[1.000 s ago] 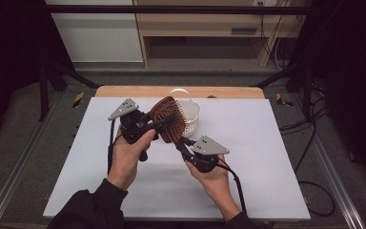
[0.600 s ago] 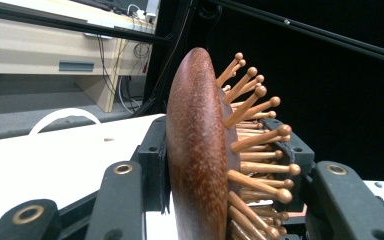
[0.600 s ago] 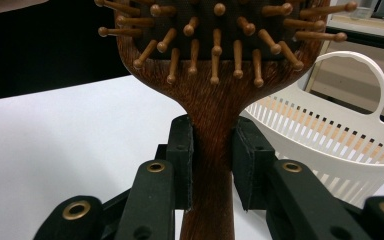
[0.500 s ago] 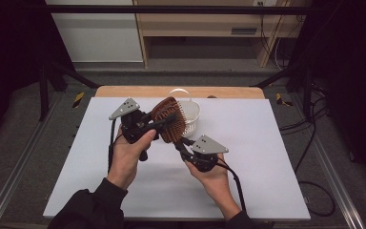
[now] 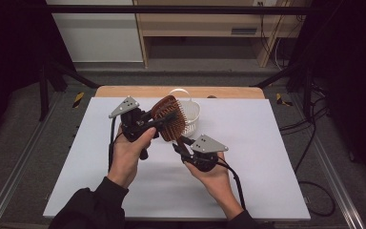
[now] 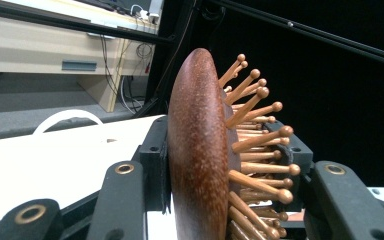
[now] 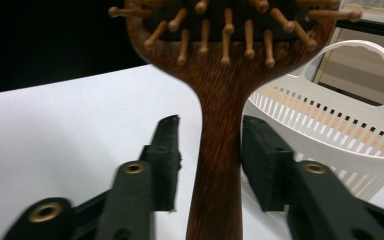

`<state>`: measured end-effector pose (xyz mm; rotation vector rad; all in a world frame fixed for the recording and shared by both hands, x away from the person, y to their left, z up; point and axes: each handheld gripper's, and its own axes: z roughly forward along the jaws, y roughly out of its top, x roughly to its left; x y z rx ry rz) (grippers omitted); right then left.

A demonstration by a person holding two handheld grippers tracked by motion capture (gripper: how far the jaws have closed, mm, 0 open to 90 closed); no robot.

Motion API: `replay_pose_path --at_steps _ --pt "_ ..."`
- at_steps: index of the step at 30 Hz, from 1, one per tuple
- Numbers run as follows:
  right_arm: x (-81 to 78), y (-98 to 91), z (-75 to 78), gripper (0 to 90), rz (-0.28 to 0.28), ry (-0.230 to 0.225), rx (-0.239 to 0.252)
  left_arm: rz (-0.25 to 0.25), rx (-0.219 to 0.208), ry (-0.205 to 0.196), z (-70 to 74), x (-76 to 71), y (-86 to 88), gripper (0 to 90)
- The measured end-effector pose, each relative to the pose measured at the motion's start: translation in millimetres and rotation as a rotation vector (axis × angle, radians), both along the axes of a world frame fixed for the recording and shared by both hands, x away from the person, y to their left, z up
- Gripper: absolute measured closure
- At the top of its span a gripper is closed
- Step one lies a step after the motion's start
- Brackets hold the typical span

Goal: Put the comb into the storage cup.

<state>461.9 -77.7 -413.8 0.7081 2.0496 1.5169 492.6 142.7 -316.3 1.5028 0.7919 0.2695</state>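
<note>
Hairbrush (image 5: 169, 118): wooden, lifted off the table (image 5: 276, 143), just in front of the white basket (image 5: 190, 114), bristles facing the right hand.
Left hand-held gripper (image 6: 220, 165): clamped across the hairbrush head, one pad on its smooth back, the other among the pins.
Right hand-held gripper (image 7: 210, 165): jaws have just been opening; the hairbrush handle stands between them, pads clear of it on both sides.
Basket: on the table, right behind the hairbrush.

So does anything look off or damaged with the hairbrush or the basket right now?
Nothing stands out. The wooden hairbrush looks whole, its pins intact, held above the table with the left gripper shut on its head. The right gripper has just been opening, its pads apart from the handle between them. The white basket stands upright behind.
</note>
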Motion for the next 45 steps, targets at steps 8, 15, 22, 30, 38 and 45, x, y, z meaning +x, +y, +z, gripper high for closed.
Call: replay_pose_path --at_steps 8,15,22,30,38,45 --pt "-12.1 -24.7 4.9 36.7 -0.028 0.0 0.03 0.037 -0.009 -0.027 8.9 0.7 11.3 52.0" --pt "-18.2 -81.9 -8.2 24.6 -0.129 -0.013 0.05 0.068 -0.028 -0.049 22.9 4.5 15.3 51.9" --pt "-28.5 -125.2 -31.1 3.9 -0.207 0.057 0.025 0.091 -0.036 -0.064 37.8 13.0 13.6 51.9" --pt "-37.9 -148.0 -47.7 4.7 -0.248 -0.009 0.047 0.111 -0.012 -0.112 51.2 27.5 6.8 51.8" --pt "-38.1 -149.8 -49.9 4.6 -0.25 -0.007 0.038 0.15 -0.044 -0.11 61.6 48.4 6.2 51.7" --pt "-38.3 -149.0 -50.2 4.5 -0.249 -0.004 0.045 0.178 -0.033 -0.11 62.5 62.7 7.0 51.6"
